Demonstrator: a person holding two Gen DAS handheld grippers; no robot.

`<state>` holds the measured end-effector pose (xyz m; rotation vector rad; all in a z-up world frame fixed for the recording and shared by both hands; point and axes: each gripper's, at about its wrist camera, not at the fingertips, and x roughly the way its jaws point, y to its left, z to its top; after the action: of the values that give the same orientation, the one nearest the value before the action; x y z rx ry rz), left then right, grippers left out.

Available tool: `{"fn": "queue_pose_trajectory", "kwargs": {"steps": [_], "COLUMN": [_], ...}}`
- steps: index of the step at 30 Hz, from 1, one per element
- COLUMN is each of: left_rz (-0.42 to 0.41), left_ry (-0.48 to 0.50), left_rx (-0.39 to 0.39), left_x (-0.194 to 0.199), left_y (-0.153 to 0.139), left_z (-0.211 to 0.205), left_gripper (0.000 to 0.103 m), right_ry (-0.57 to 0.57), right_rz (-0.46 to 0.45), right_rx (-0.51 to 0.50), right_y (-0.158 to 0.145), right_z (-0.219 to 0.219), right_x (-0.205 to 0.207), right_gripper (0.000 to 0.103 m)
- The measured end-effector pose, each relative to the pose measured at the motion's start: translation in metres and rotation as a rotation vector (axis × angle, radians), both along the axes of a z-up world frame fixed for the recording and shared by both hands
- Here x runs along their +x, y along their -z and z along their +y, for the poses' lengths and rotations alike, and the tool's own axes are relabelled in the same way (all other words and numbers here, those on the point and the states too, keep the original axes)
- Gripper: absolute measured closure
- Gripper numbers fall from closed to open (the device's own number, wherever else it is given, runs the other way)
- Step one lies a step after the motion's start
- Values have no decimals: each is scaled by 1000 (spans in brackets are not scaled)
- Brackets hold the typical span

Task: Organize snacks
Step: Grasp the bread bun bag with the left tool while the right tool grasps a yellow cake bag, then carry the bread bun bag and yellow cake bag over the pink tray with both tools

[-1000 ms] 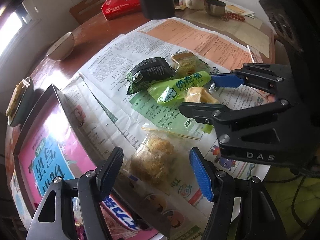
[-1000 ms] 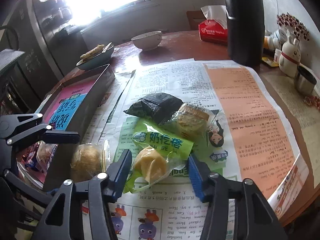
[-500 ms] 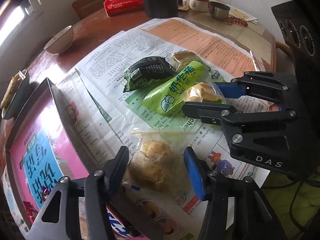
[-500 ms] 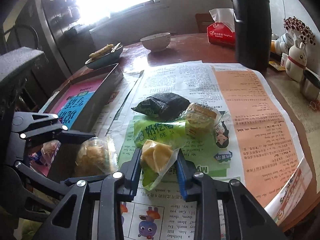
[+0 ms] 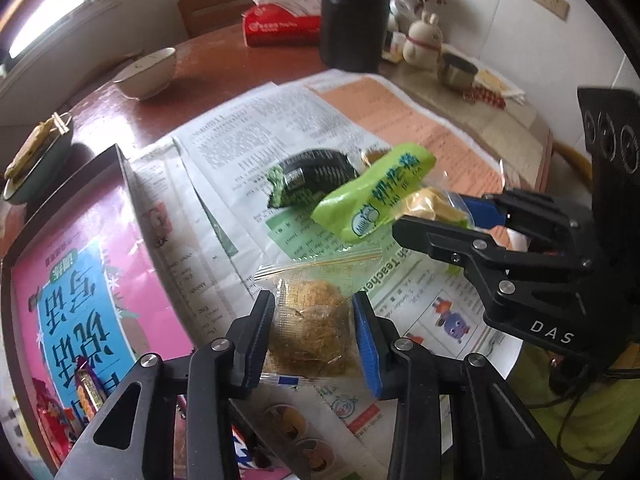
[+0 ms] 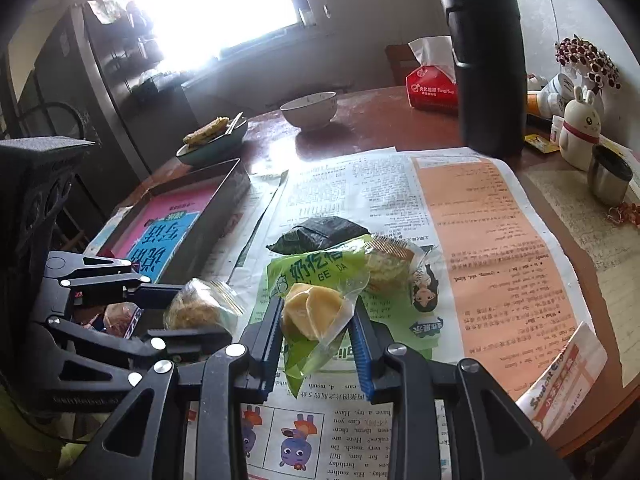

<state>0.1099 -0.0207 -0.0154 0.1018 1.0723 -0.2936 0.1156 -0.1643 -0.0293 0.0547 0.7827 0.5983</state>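
Note:
My left gripper (image 5: pixel 314 336) is shut on a brown pastry in clear wrap (image 5: pixel 308 326), held just above the newspaper; it also shows in the right wrist view (image 6: pixel 196 310). My right gripper (image 6: pixel 314 328) is shut on the green snack packet (image 6: pixel 316 284) with a yellow pastry inside, lifted off the paper; it shows in the left wrist view (image 5: pixel 374 196). A dark green packet (image 6: pixel 320 232) and a wrapped cake (image 6: pixel 390 262) lie on the newspaper (image 6: pixel 480 240). A dark tray (image 5: pixel 128 184) with a pink-and-blue lining stands at the left.
A tall black bottle (image 6: pixel 486 60), red tissue box (image 6: pixel 430 86), white bowl (image 6: pixel 309 110), green dish with food (image 6: pixel 214 140), rabbit figurine (image 6: pixel 580 128) and metal cup (image 6: pixel 608 174) stand around the table's far side. Small wrapped candies (image 5: pixel 86 388) lie in the tray's near corner.
Both grippers closed from open onto their snacks, the left on the brown pastry, the right on the green packet. Both snacks then rose off the newspaper.

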Motion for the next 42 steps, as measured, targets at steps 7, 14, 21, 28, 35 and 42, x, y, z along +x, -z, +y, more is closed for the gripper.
{"fn": "queue_pose_trajectory", "kwargs": {"steps": [7,14,21,28,35,42], "left_rz": [-47,-83,-121,-153,-182,-212], "left_ry": [-37,-53,-74,-146,-248,-358], "left_rx": [-27,-43,-57,-79,-82,-92], "left_x": [-10,-20,-35,-51,-71,-92], "left_y": [-19,-32,-45,-57,-65,-71], "left_z": [9,15,26,56,96,138], "left_gripper": [62,63,63,63,63,63], "right_ry": [5,-8,-31,-73,-150,-244], "right_rz": [-32,-65,-90,-112,-125,-131], "right_rx": [24,39,50,59,56,51], "right_y": [-13,-26,-38,-48,-54,-58], "right_z": [-5,-2,4,20,49,84], "right_x": [-6,-15,-25,-36,-46,-55], "right_gripper": [71,71,71,71,71,71]}}
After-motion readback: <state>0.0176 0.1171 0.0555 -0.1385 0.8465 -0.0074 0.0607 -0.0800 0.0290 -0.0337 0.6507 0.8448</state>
